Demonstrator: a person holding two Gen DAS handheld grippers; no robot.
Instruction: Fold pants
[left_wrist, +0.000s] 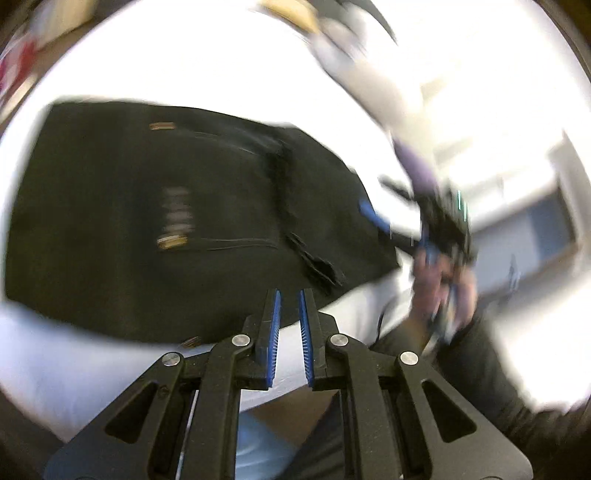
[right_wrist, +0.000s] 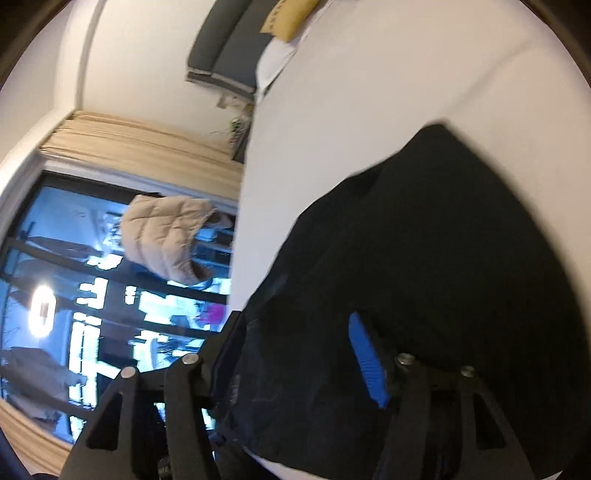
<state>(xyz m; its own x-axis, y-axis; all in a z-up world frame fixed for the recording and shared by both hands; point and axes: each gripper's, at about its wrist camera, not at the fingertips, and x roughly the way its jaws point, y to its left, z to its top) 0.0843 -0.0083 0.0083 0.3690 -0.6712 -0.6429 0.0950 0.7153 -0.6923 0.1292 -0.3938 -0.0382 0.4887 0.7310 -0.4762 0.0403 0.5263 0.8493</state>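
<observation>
- The black pants (left_wrist: 155, 221) lie spread on a white bed (left_wrist: 184, 59), the waist part with its belt loops toward the near right side in the left wrist view.
- The left tongs (left_wrist: 290, 299) are slightly open, with a narrow gap between the two blue pads (left_wrist: 271, 332), and nothing is between them; their tips are just above the near edge of the pants, over the white sheet.
- The right tongs (right_wrist: 314, 350) are closed on the pants (right_wrist: 424, 277): black cloth fills the space between the two sides and covers the left one, and only one blue pad (right_wrist: 365, 358) shows on the right.
- In the left wrist view the right tongs (left_wrist: 373, 214) show at the right edge of the pants, with a hand (left_wrist: 439, 288) behind them (this part is much blurred).
- In the right wrist view the cloth hangs from the tongs toward the bed (right_wrist: 369, 92).
- Far behind in that view there are a dark window (right_wrist: 74, 277), a beige curtain (right_wrist: 140, 144), a beige quilted jacket (right_wrist: 166, 236) and a grey cushion (right_wrist: 229, 44) beside a yellow thing (right_wrist: 288, 18), which I cannot identify.
</observation>
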